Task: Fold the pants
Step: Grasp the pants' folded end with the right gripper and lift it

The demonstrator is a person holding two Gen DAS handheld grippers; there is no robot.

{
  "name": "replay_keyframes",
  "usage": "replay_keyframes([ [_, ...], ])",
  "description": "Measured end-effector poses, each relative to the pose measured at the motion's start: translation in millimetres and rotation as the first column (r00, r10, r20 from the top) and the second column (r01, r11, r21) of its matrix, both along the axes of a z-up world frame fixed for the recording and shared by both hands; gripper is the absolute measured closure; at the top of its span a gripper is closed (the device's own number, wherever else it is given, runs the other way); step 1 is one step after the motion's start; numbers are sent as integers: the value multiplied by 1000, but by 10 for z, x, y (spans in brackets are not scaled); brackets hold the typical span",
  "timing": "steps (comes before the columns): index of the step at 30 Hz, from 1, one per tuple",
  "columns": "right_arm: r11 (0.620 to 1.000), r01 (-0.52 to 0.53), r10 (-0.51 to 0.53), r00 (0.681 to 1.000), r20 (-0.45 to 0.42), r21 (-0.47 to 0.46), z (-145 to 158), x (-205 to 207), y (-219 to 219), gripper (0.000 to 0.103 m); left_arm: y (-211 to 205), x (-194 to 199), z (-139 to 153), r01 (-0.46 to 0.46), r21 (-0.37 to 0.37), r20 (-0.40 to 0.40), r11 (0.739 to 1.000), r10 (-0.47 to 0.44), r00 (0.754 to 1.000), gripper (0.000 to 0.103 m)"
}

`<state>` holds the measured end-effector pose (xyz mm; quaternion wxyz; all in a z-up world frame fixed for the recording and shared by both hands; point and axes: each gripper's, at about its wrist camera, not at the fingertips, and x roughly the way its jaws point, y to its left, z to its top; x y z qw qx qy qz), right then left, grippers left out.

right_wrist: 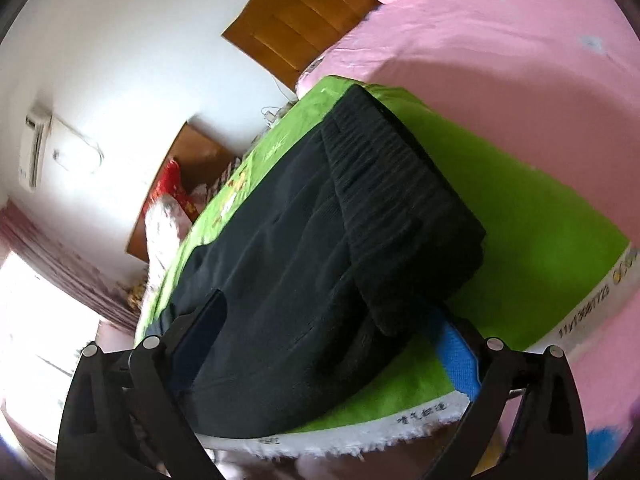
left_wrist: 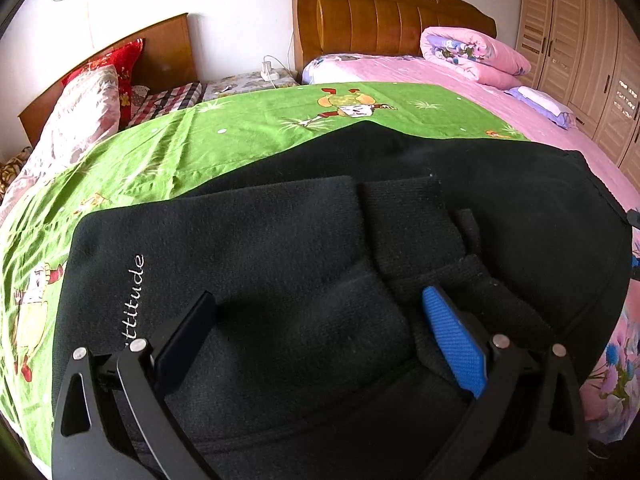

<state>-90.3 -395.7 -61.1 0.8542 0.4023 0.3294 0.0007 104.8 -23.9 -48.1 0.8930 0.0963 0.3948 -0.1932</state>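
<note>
Black pants (left_wrist: 320, 220) lie folded on a green cartoon-print sheet (left_wrist: 240, 132) spread over the bed; white lettering runs along one edge. My left gripper (left_wrist: 320, 296) hovers low over the near part of the pants, jaws wide apart, with fabric lying between the black pad (left_wrist: 188, 340) and the blue pad (left_wrist: 452, 340), neither pressing on it. In the tilted right wrist view, my right gripper (right_wrist: 328, 304) is open and straddles the near end of the pants (right_wrist: 320, 220). Its blue pad (right_wrist: 456, 360) is partly hidden under the ribbed waistband corner.
The green sheet (right_wrist: 540, 220) lies on a pink bedspread (left_wrist: 420, 72). A rolled pink quilt (left_wrist: 472, 52) and a small pillow (left_wrist: 544, 104) sit near the wooden headboard (left_wrist: 380, 16). A second bed with red pillows (left_wrist: 108, 72) stands at left, wardrobes (left_wrist: 592, 60) at right.
</note>
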Motion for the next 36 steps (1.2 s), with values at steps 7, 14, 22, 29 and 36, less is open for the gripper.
replay_keyframes([
  [7,996,-78,78,997,-4,-35,-20,-53,263,41,-6,-9,8,0,2,4,1000,0,1000,1],
  [14,999,42,-42,995,89,8,-68,-218,222,78,0,-12,26,-9,14,8,1000,8,1000,1],
  [22,969,71,-16,973,230,-235,516,-132,653,80,92,-332,364,0,26,88,1000,-2,996,2],
  [29,906,-27,171,936,307,-423,1056,236,1409,80,281,-237,91,44,-69,-26,997,-46,999,1],
  [36,726,-249,508,823,255,-641,1199,601,2705,80,1217,-370,490,-182,-160,101,970,199,975,1],
])
